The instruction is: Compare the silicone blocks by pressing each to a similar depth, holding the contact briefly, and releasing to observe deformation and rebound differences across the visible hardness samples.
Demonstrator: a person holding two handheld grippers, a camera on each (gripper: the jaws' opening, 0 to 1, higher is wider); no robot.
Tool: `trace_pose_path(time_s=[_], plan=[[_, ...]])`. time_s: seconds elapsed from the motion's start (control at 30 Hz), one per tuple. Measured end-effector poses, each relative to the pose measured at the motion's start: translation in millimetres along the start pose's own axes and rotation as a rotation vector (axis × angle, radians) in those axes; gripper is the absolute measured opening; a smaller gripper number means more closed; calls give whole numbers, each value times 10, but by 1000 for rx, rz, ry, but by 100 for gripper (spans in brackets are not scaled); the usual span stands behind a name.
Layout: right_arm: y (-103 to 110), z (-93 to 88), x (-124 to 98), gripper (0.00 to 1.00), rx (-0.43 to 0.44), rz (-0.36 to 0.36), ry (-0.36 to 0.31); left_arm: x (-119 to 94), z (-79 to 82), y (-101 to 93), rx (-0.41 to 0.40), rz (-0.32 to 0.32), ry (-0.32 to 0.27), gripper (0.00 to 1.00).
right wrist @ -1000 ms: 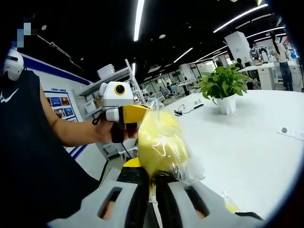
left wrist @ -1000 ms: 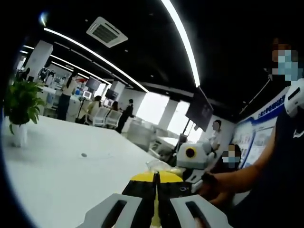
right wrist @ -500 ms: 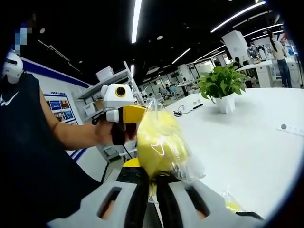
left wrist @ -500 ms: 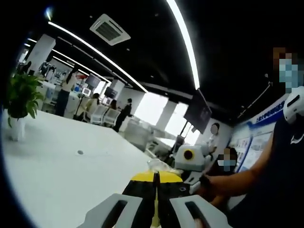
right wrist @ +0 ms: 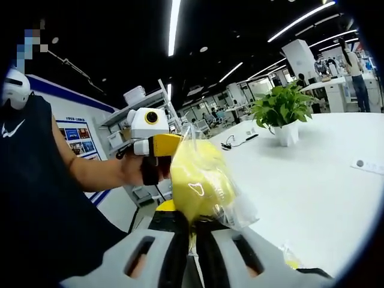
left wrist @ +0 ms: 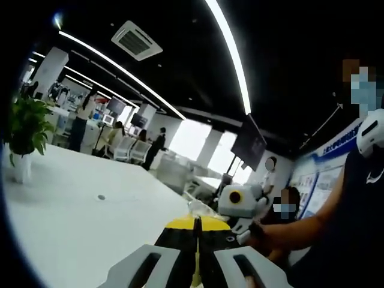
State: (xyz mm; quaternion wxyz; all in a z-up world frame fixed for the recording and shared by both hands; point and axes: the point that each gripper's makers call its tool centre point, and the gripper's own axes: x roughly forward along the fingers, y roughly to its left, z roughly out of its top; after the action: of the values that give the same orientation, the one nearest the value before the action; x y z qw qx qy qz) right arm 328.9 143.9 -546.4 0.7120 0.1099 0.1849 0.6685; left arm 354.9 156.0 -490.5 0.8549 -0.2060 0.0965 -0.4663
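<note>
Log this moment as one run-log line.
right gripper: shut on bagged yellow block, held above table | left gripper: shut | pressing: not started

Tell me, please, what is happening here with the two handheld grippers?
A person in a dark sleeveless top holds a gripper in each hand above a white table. The right gripper is shut on a yellow soft object sealed in a clear plastic bag, lifted off the table. The left gripper has its jaws closed together; whether anything lies between them cannot be told. A potted green plant stands further back on the table. No pressing is under way at this moment.
</note>
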Motion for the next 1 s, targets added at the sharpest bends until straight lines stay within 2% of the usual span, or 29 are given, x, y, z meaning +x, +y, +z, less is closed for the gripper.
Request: trace_pose_path(time_s=[0.2,0.3,0.4,0.47,0.63,0.83,0.97,1.0], plan=[[-9,12,15,0,10,-2,-7,-5,15,-13,-3,-1,-5,0],[-11,0,33,2,-36,-3,-27,-13,18,-1,-6,1,-9,0],[-32,-17,55,4,24,7,-40,-19,6,19,1,19,-3,0],[-52,-12,71,5,-14,-11,-52,-25,8,30,-1,27,-4,0],[-57,-10,91,8,-19,-20,-63,-43,12,42,-6,38,-11,0],[-116,44,91,33,-59,-63,-84,-25,80,18,-34,25,-51,0],[-190,53,57,60,-103,-111,-97,-15,100,40,-36,28,-57,0],[-200,50,38,63,-102,-114,-100,-19,109,60,-42,31,-64,0]])
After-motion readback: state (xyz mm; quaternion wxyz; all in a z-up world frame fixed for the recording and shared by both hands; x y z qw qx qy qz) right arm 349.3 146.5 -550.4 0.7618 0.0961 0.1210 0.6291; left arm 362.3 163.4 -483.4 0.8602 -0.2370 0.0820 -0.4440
